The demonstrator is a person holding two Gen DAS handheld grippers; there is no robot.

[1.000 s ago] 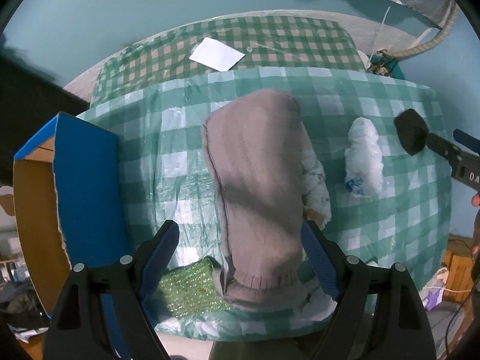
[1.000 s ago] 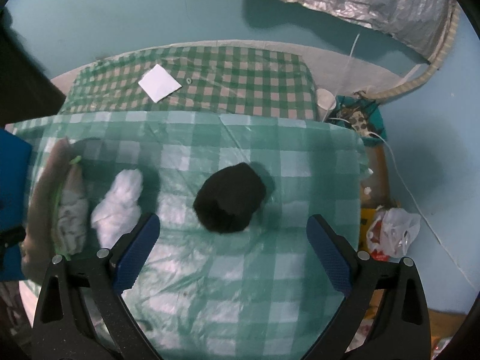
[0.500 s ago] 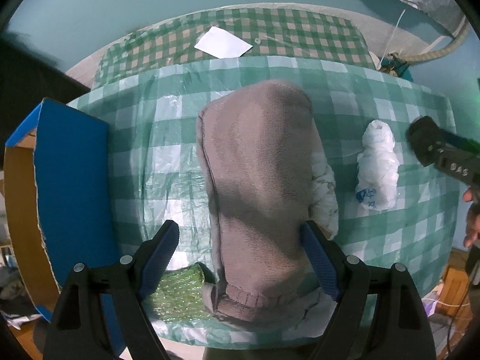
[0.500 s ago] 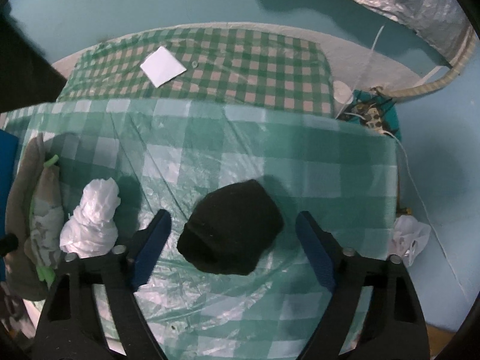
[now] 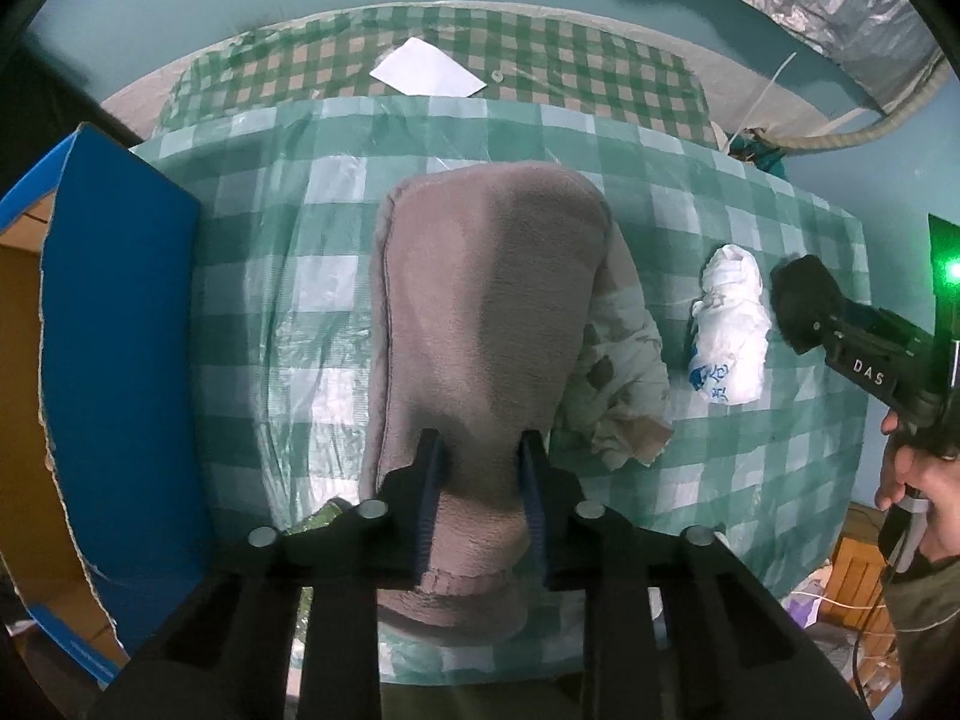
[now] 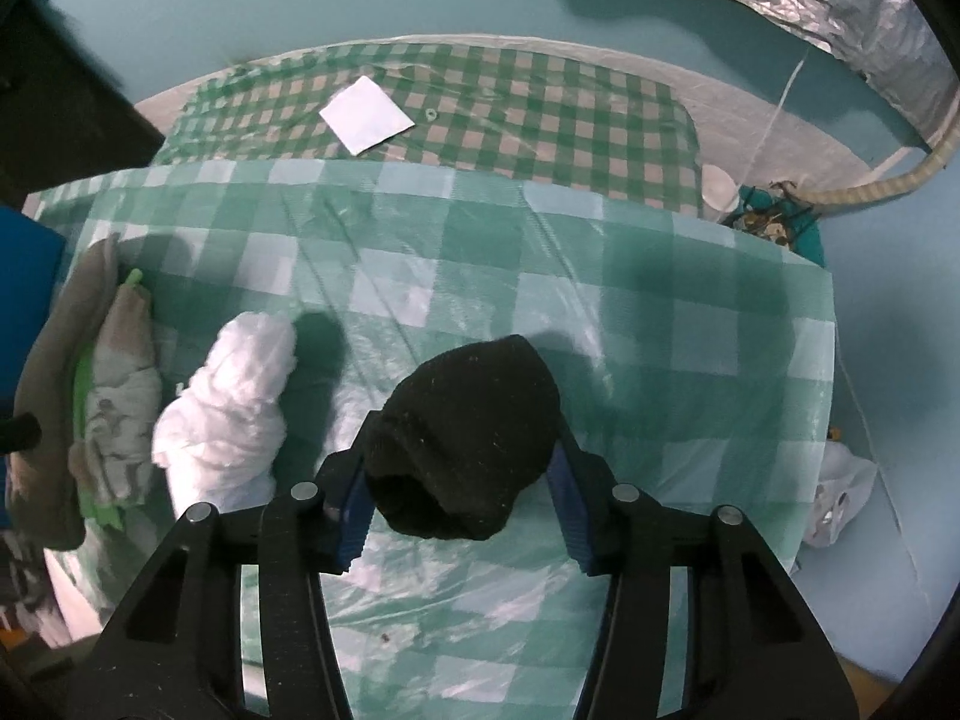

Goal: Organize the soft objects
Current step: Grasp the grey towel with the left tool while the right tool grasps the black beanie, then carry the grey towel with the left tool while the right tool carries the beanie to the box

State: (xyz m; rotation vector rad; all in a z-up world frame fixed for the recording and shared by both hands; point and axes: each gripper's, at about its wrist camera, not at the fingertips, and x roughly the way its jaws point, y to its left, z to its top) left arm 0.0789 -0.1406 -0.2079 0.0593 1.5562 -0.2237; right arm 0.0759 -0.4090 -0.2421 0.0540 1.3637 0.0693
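A grey-brown fleece hat (image 5: 480, 312) lies on the green checked table, and my left gripper (image 5: 480, 468) is shut on its near cuff end. A patterned pale cloth (image 5: 624, 378) lies against its right side. A white crumpled bundle (image 5: 729, 330) lies further right; it also shows in the right wrist view (image 6: 234, 408). My right gripper (image 6: 462, 480) is shut on a black knit hat (image 6: 468, 426) on the table. The fleece hat (image 6: 54, 396) and patterned cloth (image 6: 120, 396) show at that view's left edge.
An open blue cardboard box (image 5: 114, 372) stands at the table's left edge. A second checked table (image 6: 456, 108) behind carries a white paper (image 6: 366, 120). A green mesh item (image 5: 324, 516) peeks out under my left gripper. Clutter and a white bag (image 6: 840, 492) lie at the right.
Both grippers have moved forward and closed: the left on the fleece hat's cuff, the right on the black hat. Both were open a second ago.
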